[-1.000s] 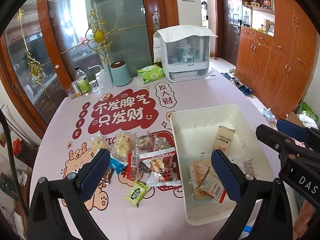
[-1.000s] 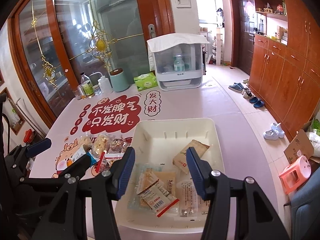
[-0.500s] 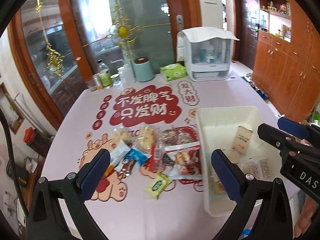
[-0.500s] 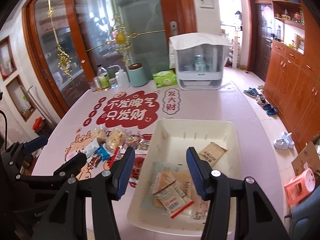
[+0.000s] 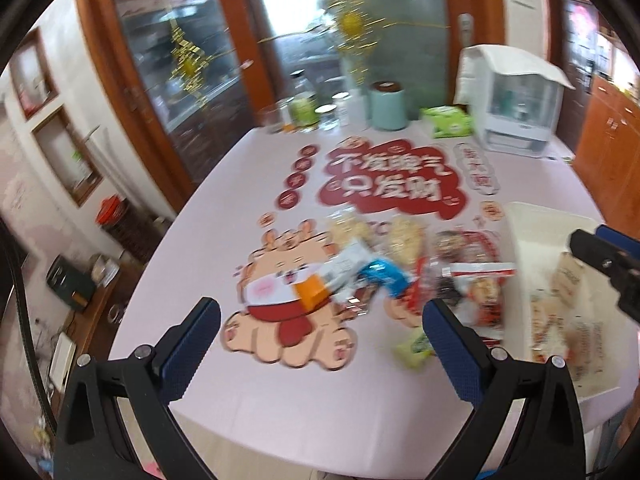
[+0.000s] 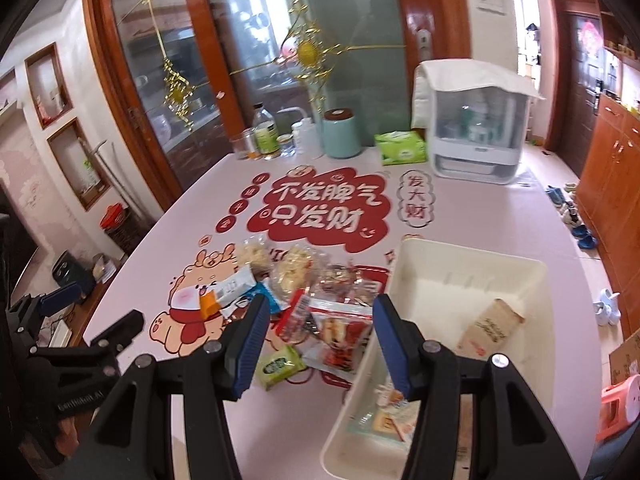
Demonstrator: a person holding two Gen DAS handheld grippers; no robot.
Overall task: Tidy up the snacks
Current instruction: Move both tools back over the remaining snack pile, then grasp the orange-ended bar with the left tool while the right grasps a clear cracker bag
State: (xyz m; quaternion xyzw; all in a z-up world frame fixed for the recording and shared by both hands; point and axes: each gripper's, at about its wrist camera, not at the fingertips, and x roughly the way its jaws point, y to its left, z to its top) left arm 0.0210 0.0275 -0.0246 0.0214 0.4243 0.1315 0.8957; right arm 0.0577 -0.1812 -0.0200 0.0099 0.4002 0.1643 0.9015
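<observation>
Right wrist view shows we have swung both empty, wide-open tongs, right gripper (image 6: 316, 340) and left gripper (image 5: 320, 344), off the bin (image 6: 472, 264) toward the snack pile (image 6: 304, 300) mid-table, ready for another pick.

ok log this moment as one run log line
phase: between picks | left gripper: open, empty | right gripper: open, empty | snack pile: on table | bin: several packets inside

One white bin (image 6: 472, 264), one green snack packet (image 6: 280, 366).
</observation>
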